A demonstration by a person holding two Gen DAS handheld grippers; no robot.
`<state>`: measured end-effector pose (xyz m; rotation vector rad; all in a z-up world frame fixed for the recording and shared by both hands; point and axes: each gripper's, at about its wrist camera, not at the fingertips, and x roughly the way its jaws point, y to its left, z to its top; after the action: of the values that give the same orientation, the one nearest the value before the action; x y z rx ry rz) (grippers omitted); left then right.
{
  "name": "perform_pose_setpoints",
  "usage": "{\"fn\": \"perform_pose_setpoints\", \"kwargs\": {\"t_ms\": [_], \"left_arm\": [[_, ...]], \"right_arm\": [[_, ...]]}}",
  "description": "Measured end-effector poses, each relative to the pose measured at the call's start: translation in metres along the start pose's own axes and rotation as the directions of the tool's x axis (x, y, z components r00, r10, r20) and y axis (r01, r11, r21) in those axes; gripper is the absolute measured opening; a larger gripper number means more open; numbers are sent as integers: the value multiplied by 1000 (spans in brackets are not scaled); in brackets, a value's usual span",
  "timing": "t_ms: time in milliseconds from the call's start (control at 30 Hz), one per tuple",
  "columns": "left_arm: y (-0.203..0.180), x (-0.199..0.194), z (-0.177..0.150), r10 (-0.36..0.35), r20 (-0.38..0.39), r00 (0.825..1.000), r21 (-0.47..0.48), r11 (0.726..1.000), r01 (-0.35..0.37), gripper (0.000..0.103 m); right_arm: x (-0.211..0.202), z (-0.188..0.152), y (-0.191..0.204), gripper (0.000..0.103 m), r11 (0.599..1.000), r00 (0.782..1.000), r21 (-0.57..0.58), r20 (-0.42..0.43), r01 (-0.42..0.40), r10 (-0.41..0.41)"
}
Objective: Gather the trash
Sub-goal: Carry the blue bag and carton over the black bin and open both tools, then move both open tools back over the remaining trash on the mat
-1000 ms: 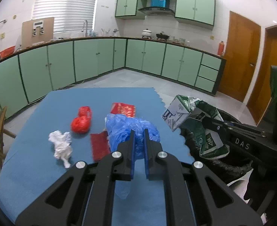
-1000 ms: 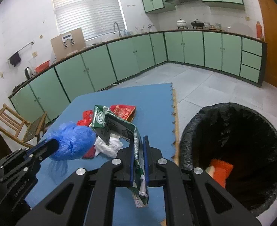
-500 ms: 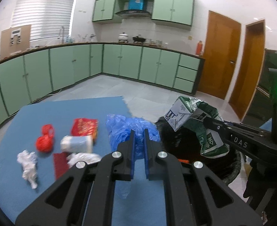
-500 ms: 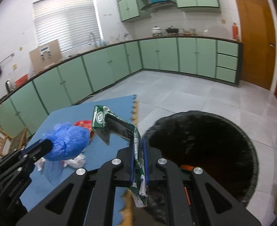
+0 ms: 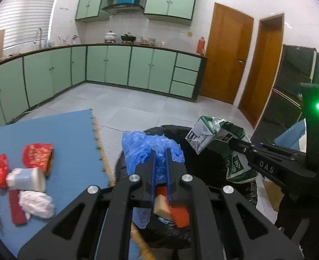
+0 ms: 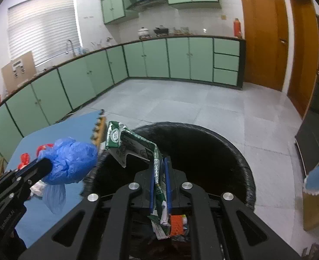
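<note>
In the left wrist view, the left gripper (image 5: 160, 151) had its jaws closed on a crumpled blue plastic bag (image 5: 147, 149), and a loose tail of the bag hung down below the fingers. The gripper and the bag were above the near rim of the black trash bin (image 5: 205, 164), which stood on the floor just beside the edge of the blue mat (image 5: 72, 143). Inside the bin an orange piece of trash (image 5: 180, 215) was visible. On the right side of this view, the right gripper (image 5: 233, 143) held a crushed green and white carton (image 5: 213, 134) over the bin. On the mat, at the left, other trash lay: a red packet (image 5: 38, 158), a white and grey cup (image 5: 26, 178) on its side, a red plastic lump (image 5: 0, 173), a red strip (image 5: 16, 210) and white crumpled paper (image 5: 36, 203).

In the right wrist view, the right gripper (image 6: 159, 162) had its jaws closed on the flattened end of the carton (image 6: 129, 143), whose box end stuck up and to the left. Gripper and carton were over the opening of the bin (image 6: 244, 169), lined with a black bag. At the left, the left gripper (image 6: 43, 166) held the blue bag (image 6: 72, 161) near the left rim of the bin, above the mat (image 6: 61, 134).
</note>
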<state>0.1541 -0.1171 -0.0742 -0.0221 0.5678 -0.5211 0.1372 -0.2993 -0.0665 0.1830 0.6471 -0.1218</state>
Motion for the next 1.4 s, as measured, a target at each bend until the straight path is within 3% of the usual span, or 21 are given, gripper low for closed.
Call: {"fn": "perform_pose_setpoints", "kwargs": {"t_ms": [200, 333, 433, 533, 667, 800, 933, 1200, 1400], "left_arm": [[-15, 31, -5, -38, -43, 998, 15, 999, 39, 7], [-14, 49, -8, -58, -77, 995, 8, 998, 58, 16], [-11, 55, -9, -56, -93, 994, -9, 998, 56, 26], [-7, 54, -9, -41, -89, 995, -16, 999, 40, 34], [-2, 45, -6, -4, -63, 998, -20, 1000, 2, 59], [5, 33, -2, 35, -32, 999, -20, 999, -36, 78], [17, 17, 0, 67, -2, 998, -18, 998, -67, 85], [55, -22, -3, 146, 29, 989, -56, 988, -144, 87], [89, -54, -10, 227, 41, 973, -92, 971, -223, 88]], "right_arm": [[19, -5, -24, 11, 999, 998, 31, -44, 38, -37], [29, -10, -36, 12, 998, 996, 36, -65, 60, -57], [29, -15, -46, 20, 997, 995, 37, -74, 69, -66], [28, -17, -50, 38, 996, 995, 37, -70, 77, -74], [21, -17, -47, 79, 995, 995, 29, -41, 92, -90], [13, -13, -35, 95, 995, 995, 7, -7, 101, -101], [4, -11, -17, 97, 990, 990, -29, 29, 141, -141], [1, -15, 23, 97, 984, 988, -92, 58, 151, -146], [6, -17, 54, 97, 987, 994, -128, 47, 100, -95]]}}
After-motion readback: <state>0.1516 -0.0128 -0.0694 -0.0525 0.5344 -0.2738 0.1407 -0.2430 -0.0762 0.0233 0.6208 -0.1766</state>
